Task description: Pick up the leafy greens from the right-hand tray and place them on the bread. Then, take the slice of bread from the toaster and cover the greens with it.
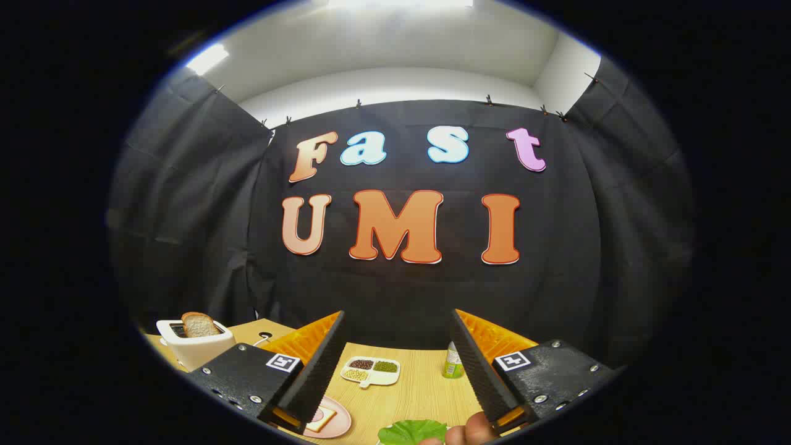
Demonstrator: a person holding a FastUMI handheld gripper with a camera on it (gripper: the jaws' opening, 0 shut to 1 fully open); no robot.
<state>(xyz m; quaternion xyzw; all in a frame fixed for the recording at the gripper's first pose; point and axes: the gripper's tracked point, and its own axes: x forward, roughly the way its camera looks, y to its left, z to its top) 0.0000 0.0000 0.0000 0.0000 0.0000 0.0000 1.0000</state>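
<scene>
My gripper (397,321) is open, its two fingers spread wide above the wooden table (408,395) with nothing between them. The leafy greens (413,431) lie low between the fingers, close to me, partly cut off. A pink plate (337,421) with a slice of bread (321,420) sits just inside the left finger, partly hidden by it. Beyond the left finger stands a white toaster (194,347) with a brown bread slice (199,324) sticking out of its slot.
A white divided dish (371,371) with beans and grains sits mid-table ahead of the fingers. A small green bottle (453,363) stands by the right finger. A person's fingertips (473,429) show beside the greens. Black cloth walls close the booth behind.
</scene>
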